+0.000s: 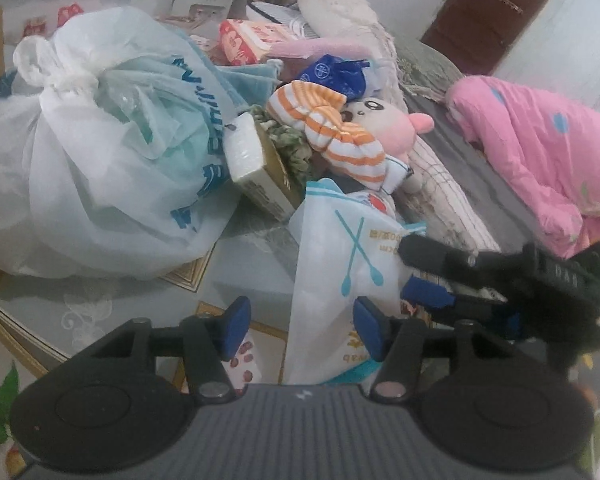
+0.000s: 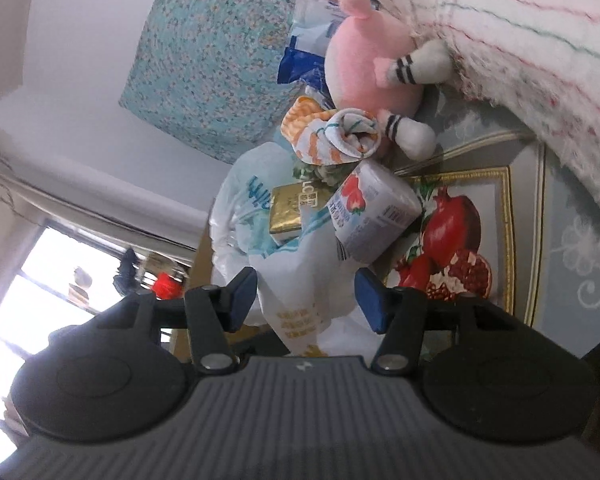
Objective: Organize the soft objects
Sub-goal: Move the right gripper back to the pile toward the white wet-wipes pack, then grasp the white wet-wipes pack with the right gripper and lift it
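One big knotted white plastic bag (image 1: 92, 168), crinkly with blue lettering, sits left on the table (image 1: 60, 304). One pink quilt (image 1: 548, 160) with blue dots, puffy, lies right. One fuzzy striped blanket (image 2: 520, 40) is beside one pink plush toy (image 1: 384, 126), which lies mid-pile. One flat white swab packet (image 1: 340, 272) stands between both grippers' blue pads. One orange-striped rolled cloth (image 1: 336, 136) rests against the plush. One gold box (image 1: 260, 168), one strawberry tissue pack (image 2: 374, 216). Left gripper (image 1: 302, 330) jaws wide, nothing pinched; right gripper (image 2: 308, 300) jaws wide around the packet.
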Demonstrator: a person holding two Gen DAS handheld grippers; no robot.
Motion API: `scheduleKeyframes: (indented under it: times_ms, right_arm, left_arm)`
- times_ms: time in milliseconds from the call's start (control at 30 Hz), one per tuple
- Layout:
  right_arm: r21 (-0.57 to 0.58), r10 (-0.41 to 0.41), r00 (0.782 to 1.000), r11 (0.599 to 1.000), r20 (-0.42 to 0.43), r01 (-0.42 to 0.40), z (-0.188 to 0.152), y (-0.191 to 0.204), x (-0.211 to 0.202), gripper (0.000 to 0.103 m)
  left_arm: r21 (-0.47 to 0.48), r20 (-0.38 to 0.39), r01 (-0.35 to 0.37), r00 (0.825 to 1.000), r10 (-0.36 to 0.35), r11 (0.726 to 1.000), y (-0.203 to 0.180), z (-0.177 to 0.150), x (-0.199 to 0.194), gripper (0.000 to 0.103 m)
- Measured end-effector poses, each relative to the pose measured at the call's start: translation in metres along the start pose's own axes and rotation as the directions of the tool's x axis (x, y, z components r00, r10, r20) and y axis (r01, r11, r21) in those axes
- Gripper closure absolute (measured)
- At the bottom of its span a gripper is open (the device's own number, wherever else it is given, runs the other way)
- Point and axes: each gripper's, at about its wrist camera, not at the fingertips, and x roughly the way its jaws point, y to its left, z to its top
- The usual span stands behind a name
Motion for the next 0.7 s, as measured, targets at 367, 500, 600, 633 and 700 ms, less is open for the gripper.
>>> scheduleKeyframes:
  times_ms: [367,500,600,633,700]
  right_arm:
    - [-0.157,-0.148,0.989,0.977,-0.017,0.143,-0.004,0.011,0.016,0.051]
    - [-0.161,-0.157,0.988,0.975,-0.006,0.154,-0.009,0.001,0.018,0.051]
    - [-0.156,-0.150,0.989,0.977,-0.009,0.147,-0.009,0.000,0.018,0.056]
    - [-0.139,-0.137,0.990,0.981,-0.014,0.134,-0.009,-0.002,0.017,0.060]
    - [-0.094,-0.111,0.994,0.990,-0.019,0.109,-0.009,-0.005,0.016,0.060]
  left_arm:
    - [0.000,0.008,-0.051,0.999,0.051,0.999,0.010,0.002,0.014,0.046]
    - [0.011,0.005,-0.051,0.999,0.051,0.999,0.012,0.004,0.016,0.046]
    - [0.009,-0.004,-0.039,0.999,0.039,0.999,0.013,0.005,0.017,0.047]
    - [0.003,-0.009,-0.029,1.000,0.029,1.000,0.014,0.005,0.016,0.048]
    - [-0.024,-0.026,0.006,1.000,-0.007,1.000,0.019,0.005,0.015,0.048]
